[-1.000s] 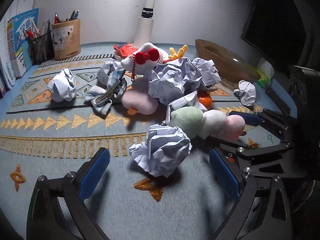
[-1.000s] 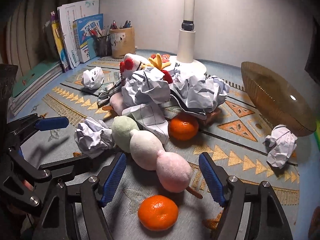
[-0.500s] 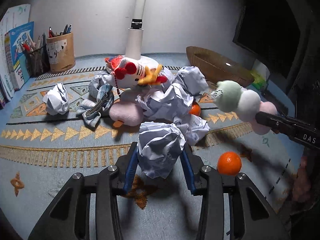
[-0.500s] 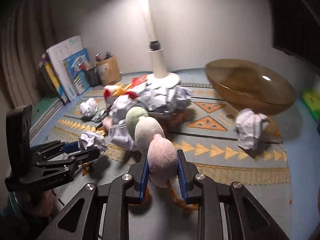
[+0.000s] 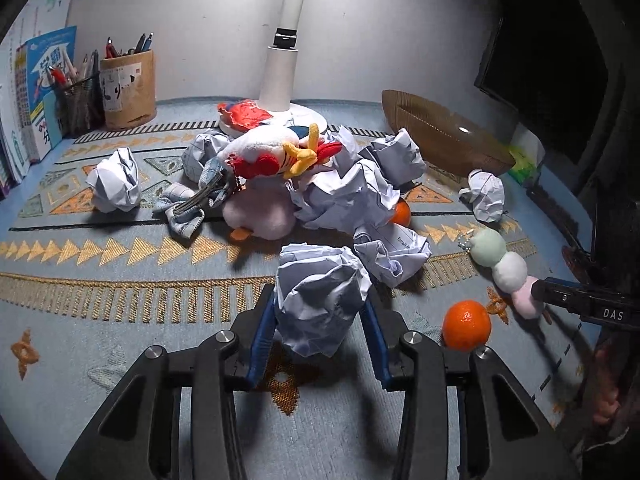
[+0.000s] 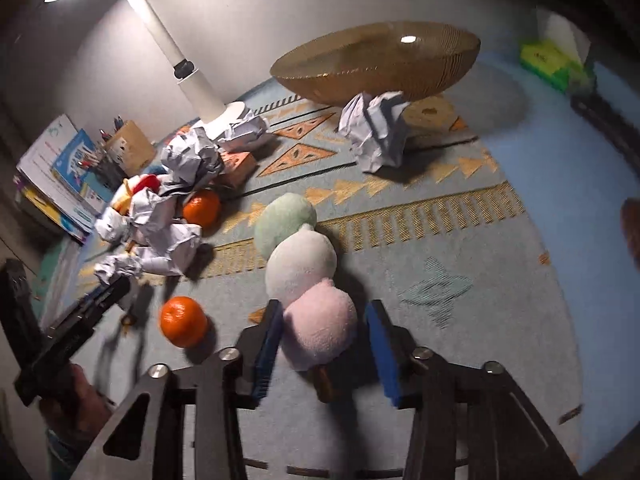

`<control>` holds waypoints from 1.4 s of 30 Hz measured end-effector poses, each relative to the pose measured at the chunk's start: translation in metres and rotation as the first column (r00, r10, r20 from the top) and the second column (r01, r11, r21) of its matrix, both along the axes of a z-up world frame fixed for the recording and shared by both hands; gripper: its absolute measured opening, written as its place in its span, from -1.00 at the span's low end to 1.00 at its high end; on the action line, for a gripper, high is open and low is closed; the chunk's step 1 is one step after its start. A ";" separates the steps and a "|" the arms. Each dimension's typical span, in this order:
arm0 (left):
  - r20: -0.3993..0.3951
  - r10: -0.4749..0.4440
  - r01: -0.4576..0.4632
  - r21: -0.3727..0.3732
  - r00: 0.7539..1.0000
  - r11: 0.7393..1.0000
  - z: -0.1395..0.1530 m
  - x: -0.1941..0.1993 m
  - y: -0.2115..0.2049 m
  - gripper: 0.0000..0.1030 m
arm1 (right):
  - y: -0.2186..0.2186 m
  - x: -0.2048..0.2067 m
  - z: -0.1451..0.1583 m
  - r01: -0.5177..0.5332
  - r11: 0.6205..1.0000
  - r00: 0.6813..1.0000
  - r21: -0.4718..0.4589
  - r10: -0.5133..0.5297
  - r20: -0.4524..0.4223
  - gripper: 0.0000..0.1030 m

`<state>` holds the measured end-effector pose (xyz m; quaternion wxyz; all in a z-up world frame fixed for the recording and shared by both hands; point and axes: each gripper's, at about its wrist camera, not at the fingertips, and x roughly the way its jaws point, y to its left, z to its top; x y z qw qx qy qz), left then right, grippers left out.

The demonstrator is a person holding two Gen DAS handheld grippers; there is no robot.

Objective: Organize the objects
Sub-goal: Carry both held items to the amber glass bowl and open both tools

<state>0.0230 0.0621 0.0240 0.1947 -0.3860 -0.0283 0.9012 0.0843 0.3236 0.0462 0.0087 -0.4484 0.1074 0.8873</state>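
Observation:
My left gripper (image 5: pixel 320 332) is shut on a crumpled white paper ball (image 5: pixel 320 300) above the patterned mat. My right gripper (image 6: pixel 324 340) stands around the pink end of a three-ball plush skewer (image 6: pixel 300 256) of green, white and pink balls; the right pad shows a gap, so the jaws look loosened. The skewer lies on the mat and also shows in the left wrist view (image 5: pixel 504 268). An orange (image 6: pixel 184 322) lies just left of the right gripper. A heap of paper balls and plush toys (image 5: pixel 304 176) sits mid-mat.
A woven brown bowl (image 6: pixel 376 60) stands at the back right with a paper ball (image 6: pixel 376 132) before it. A white lamp (image 5: pixel 280 64), a pen cup (image 5: pixel 128 88) and books (image 5: pixel 32 96) line the back. A second orange (image 6: pixel 202 208) sits by the heap.
My right gripper has brought the plush skewer down onto the mat at the right and its jaws have widened. My left gripper still holds the paper ball, slightly raised.

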 end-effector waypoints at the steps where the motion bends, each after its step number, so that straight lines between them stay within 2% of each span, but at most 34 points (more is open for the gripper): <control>1: -0.001 -0.001 0.001 -0.002 1.000 1.000 0.000 0.000 0.001 -0.26 | 0.000 0.000 0.002 -0.021 0.999 1.000 0.026 0.022 -0.013 0.28; 5: -0.004 0.000 0.000 -0.023 1.000 1.000 0.000 0.001 0.004 -0.26 | -0.009 -0.012 -0.002 -0.113 0.991 0.994 0.072 0.113 -0.007 0.28; 7: -0.003 0.004 -0.004 -0.033 1.000 0.999 0.000 0.001 0.005 -0.26 | -0.016 -0.024 -0.012 -0.120 0.987 0.993 0.106 0.118 0.020 0.28; 12: 0.005 0.012 -0.011 -0.047 1.000 0.999 -0.001 -0.002 0.007 -0.26 | -0.024 -0.028 -0.021 -0.123 0.982 0.992 0.142 0.123 0.005 -0.07; 14: -0.012 0.018 -0.019 -0.061 1.000 0.998 0.003 0.000 0.010 -0.26 | -0.021 -0.026 -0.015 -0.129 0.986 0.991 0.104 0.131 -0.015 -0.08; 17: -0.038 -0.005 0.003 -0.058 0.999 0.998 0.020 0.002 0.021 -0.26 | -0.015 -0.021 0.004 -0.118 0.990 0.991 0.081 0.123 -0.058 -0.08; 21: -0.119 -0.066 0.060 -0.054 0.991 0.997 0.069 -0.008 0.051 -0.26 | 0.002 -0.023 0.045 -0.097 0.995 0.985 0.038 0.102 -0.140 -0.08; 25: -0.186 -0.112 0.105 -0.047 0.976 0.993 0.115 -0.041 0.094 -0.26 | 0.025 -0.046 0.089 -0.038 0.999 0.974 0.023 0.043 -0.222 -0.08; 27: -0.213 -0.121 0.114 -0.047 0.970 0.992 0.129 -0.062 0.119 -0.26 | 0.041 -0.063 0.107 0.007 1.000 0.965 0.001 -0.007 -0.264 -0.08; 29: -0.201 -0.123 0.123 -0.016 0.972 0.992 0.136 -0.091 0.141 -0.26 | 0.057 -0.081 0.120 0.067 0.998 0.950 -0.022 -0.070 -0.304 -0.08; 32: -0.184 -0.114 0.122 0.031 0.976 0.992 0.132 -0.131 0.170 -0.26 | 0.079 -0.111 0.125 0.166 0.985 0.925 -0.047 -0.172 -0.337 -0.08; 35: -0.170 -0.110 0.121 0.053 0.979 0.991 0.119 -0.160 0.192 -0.26 | 0.093 -0.138 0.116 0.246 0.969 0.905 -0.028 -0.240 -0.351 -0.08; 40: -0.142 -0.143 0.153 0.058 0.979 0.987 0.094 -0.191 0.218 -0.26 | 0.111 -0.166 0.092 0.268 0.963 0.910 -0.018 -0.259 -0.324 -0.07; 41: -0.135 -0.149 0.157 0.054 0.980 0.986 0.089 -0.195 0.222 -0.20 | 0.111 -0.169 0.089 0.265 0.964 0.916 0.000 -0.252 -0.311 -0.07; 42: -0.123 -0.152 0.160 0.061 0.981 0.985 0.085 -0.198 0.223 0.03 | 0.112 -0.172 0.085 0.261 0.965 0.921 0.015 -0.244 -0.302 -0.01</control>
